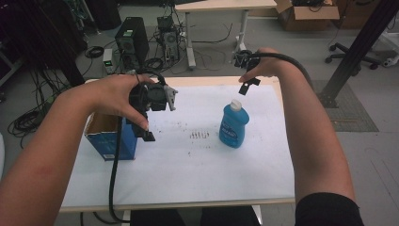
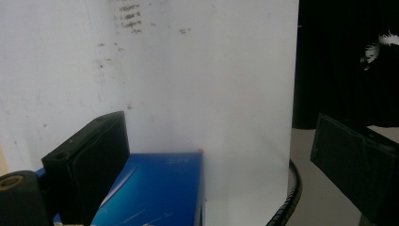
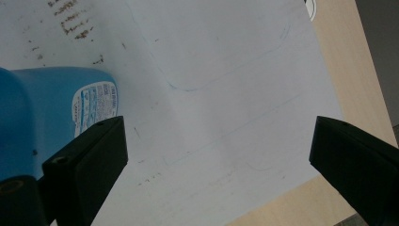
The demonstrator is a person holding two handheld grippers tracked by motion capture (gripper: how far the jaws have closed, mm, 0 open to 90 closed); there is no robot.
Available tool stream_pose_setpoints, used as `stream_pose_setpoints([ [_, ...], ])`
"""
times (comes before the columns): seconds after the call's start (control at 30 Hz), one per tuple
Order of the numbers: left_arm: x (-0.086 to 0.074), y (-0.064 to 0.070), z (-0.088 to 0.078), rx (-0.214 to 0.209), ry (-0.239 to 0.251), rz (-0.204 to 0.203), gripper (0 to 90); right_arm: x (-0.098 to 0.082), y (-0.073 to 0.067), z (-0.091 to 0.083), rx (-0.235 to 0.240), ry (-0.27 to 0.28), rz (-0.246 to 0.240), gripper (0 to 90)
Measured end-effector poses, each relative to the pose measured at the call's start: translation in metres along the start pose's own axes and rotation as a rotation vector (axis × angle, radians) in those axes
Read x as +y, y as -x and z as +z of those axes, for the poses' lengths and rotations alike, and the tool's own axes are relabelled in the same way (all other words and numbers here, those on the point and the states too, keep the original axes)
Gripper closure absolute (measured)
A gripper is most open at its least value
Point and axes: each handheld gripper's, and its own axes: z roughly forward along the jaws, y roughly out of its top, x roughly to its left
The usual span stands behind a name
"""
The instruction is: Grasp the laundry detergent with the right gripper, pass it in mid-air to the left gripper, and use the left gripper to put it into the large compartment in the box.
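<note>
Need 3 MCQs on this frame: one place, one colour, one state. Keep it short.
1. Where does the blue box stand on the table?
A. near its left edge
B. in the middle
C. near its right edge

2. What colour is the cap on the blue bottle?
A. red
B. white
C. black

3. How does the right claw stand?
A. shut on the bottle
B. shut on the box
C. open, holding nothing

Answers:
1 A: in the high view the box sits by the left edge, below the left claw.
2 B: the high view shows a white cap on top of the bottle.
3 C: in the right gripper view the jaws stand wide apart over the white table cover, with the bottle off to one side and nothing between them.
</note>
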Motion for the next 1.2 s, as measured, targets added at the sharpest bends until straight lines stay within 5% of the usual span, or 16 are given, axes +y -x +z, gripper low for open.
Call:
stream_pose_setpoints([
  [0.47, 0.004, -0.009, 0.007, 0.002, 0.011, -0.015, 5.4, -0.008, 0.003, 0.004, -0.010, -0.002, 0.002, 5.1],
  [1.2, 0.000, -0.015, 0.032, 0.006, 0.015, -0.015, 6.0, -0.065, -0.024, 0.001, -0.029, 0.014, 0.037, 5.1],
])
